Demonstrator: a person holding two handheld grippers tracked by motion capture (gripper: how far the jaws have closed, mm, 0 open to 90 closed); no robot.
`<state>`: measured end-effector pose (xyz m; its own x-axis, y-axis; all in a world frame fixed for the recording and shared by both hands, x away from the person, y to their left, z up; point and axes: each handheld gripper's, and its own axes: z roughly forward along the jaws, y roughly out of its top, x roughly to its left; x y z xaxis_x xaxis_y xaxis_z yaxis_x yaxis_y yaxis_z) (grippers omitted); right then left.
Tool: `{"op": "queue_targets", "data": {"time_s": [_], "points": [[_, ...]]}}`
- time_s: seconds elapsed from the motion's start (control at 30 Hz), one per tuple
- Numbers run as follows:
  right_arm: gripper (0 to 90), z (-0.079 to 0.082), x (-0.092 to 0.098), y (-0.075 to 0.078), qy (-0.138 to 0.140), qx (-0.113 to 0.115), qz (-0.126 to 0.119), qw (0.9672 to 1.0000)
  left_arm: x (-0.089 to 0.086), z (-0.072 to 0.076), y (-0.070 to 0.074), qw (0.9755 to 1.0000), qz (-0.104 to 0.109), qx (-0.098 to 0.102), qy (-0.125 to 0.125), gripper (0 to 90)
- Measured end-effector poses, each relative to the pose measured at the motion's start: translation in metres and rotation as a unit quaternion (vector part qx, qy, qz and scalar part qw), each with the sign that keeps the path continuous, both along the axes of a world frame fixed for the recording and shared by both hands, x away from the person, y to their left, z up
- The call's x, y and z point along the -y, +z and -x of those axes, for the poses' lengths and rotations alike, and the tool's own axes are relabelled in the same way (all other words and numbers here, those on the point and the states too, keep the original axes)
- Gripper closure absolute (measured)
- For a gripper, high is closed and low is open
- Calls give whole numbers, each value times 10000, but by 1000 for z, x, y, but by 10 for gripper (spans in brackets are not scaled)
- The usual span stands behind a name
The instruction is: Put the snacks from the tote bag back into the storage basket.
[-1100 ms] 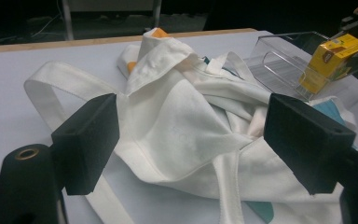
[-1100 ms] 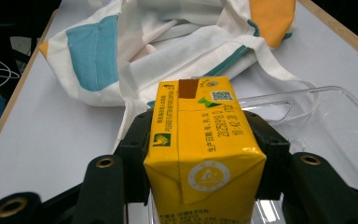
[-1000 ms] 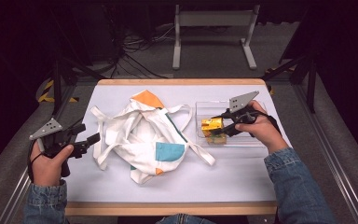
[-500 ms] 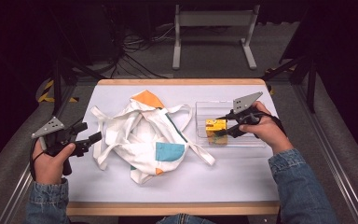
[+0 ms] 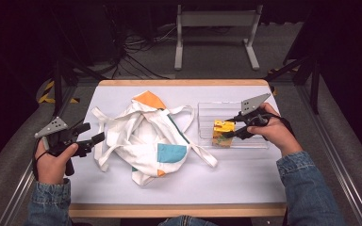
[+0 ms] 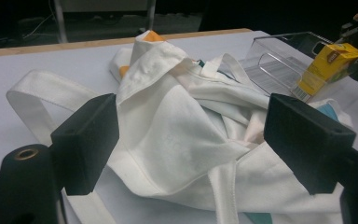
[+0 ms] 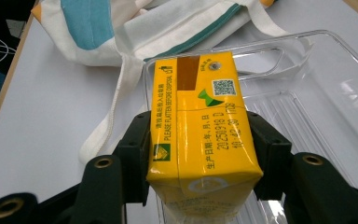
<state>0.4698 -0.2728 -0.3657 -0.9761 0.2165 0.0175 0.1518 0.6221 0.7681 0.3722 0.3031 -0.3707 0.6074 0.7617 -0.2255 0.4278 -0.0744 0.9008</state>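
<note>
Right tongs (image 7: 200, 154) clamped on yellow carton (image 7: 200, 135) above clear tray (image 5: 207, 117); left tongs (image 5: 92, 136) wide beside tote bag (image 5: 146, 136). Bagging outstanding.

Lab/studio: dark room w/ floor cables (image 5: 136, 49), metal stand (image 5: 215, 28), white worktable (image 5: 245, 174)

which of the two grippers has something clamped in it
The right gripper: its jaws press both sides of the yellow drink carton over the clear tray. The left gripper is open, merely facing the white cloth bag.
</note>
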Motion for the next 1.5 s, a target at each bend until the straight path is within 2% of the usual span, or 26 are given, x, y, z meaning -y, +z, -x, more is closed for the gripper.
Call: {"op": "queue_targets", "data": {"time_s": [0.27,0.5,0.7,0.83,1.07,1.2,1.5], "points": [[431,0,4,0,-124,9,-34,9999,0,0,0,10000,-16,-17,4,180],[345,4,5,8,-316,176,-279,9990,0,0,-1,10000,-31,-49,15,174],[279,14,8,22,-504,339,-493,9969,-1,2,-2,10000,-76,-49,42,169],[257,20,10,31,-665,481,-583,9949,-3,3,-1,9999,-112,-30,50,166],[240,40,21,49,-1077,766,-796,9880,-1,3,-1,9999,-129,-24,20,164],[235,48,28,56,-1280,830,-833,9848,-2,5,-2,9998,-188,-52,-14,161],[227,61,41,60,-1546,898,-786,9807,-3,7,-3,9997,-232,-12,-78,158]]}}
